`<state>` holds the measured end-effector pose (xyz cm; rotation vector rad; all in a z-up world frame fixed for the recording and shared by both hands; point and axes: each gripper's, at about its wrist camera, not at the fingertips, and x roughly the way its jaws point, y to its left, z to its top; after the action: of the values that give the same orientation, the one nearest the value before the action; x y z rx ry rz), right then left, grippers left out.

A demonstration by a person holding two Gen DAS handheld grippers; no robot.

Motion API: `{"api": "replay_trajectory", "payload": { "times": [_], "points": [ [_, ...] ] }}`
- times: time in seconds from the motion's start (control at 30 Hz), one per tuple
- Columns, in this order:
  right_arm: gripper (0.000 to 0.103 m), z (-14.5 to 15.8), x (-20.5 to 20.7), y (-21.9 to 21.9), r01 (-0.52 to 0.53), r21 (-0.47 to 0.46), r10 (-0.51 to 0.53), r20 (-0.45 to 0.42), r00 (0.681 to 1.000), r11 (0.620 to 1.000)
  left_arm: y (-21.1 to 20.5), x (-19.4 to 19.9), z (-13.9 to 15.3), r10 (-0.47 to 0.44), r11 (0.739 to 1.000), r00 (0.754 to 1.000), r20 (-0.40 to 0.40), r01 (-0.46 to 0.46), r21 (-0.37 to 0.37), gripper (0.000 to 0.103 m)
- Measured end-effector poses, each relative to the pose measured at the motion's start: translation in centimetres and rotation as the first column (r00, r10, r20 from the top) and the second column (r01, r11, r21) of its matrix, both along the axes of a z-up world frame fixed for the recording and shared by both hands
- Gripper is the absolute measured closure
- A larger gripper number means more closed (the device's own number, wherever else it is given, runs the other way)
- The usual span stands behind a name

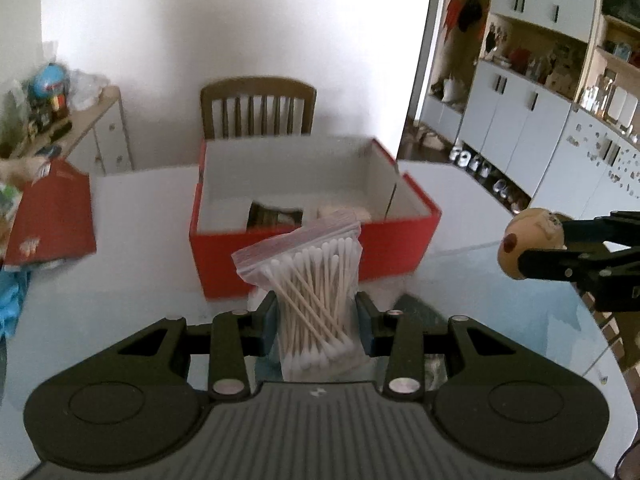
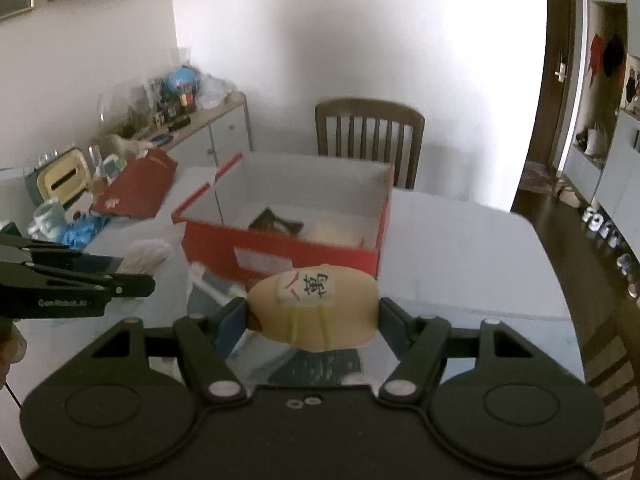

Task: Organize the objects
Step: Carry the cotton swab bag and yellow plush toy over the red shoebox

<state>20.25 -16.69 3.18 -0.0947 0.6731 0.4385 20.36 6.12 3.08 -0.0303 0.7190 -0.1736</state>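
Seen from the left wrist, the left gripper has its jaws closed on the lower half of a zip bag of cotton swabs, which stands roughly upright with its sealed top leaning left. The open red box lies straight ahead, just beyond the bag, its near wall facing the jaws; something dark and something pale already lie inside, too blurred to name. Far right in this view, the right gripper holds a tan egg-shaped toy level with the box's right end.

From the right wrist, the right gripper's jaws are about half open around the toy, pressing on its two ends, so its long axis runs across, left to right; a small white tile with a character sits on top. The box is ahead and slightly left, its near wall just past the toy. The left gripper shows at the left edge, near the box's left corner.

Both hands look about equally near; each load probably needs lifting over the near wall, then forward.
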Motion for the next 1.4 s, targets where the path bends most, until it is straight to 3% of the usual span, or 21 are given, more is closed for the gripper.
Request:
{"api": "replay_trajectory", "payload": {
  "times": [0.27,0.67,0.93,1.07,1.4],
  "points": [
    [0.033,2.1,2.7,1.7,-0.008,-0.012,0.009,0.061,0.998,1.0,0.5,4.2,2.2,-0.015,1.0,1.0,0.025,0.014,0.012,0.064],
    [0.033,2.5,8.2,4.3,0.022,-0.021,-0.021,0.047,0.999,1.0,0.7,10.5,2.0,-0.046,0.996,0.999,-0.004,0.046,0.077,0.064],
    [0.033,1.2,11.4,6.3,0.03,-0.084,-0.025,0.062,0.998,0.996,0.7,14.3,1.8,-0.087,0.987,0.996,-0.016,0.089,0.133,0.064],
    [0.033,0.2,13.0,7.2,0.039,-0.113,-0.033,0.054,0.998,0.993,1.3,16.3,1.1,-0.074,0.99,0.997,-0.037,0.078,0.12,0.064],
    [0.033,-3.1,16.3,9.1,0.043,-0.184,-0.043,0.004,0.999,0.982,1.5,21.0,-2.1,-0.087,0.983,0.989,-0.12,0.104,0.149,0.064]
  ]
}}
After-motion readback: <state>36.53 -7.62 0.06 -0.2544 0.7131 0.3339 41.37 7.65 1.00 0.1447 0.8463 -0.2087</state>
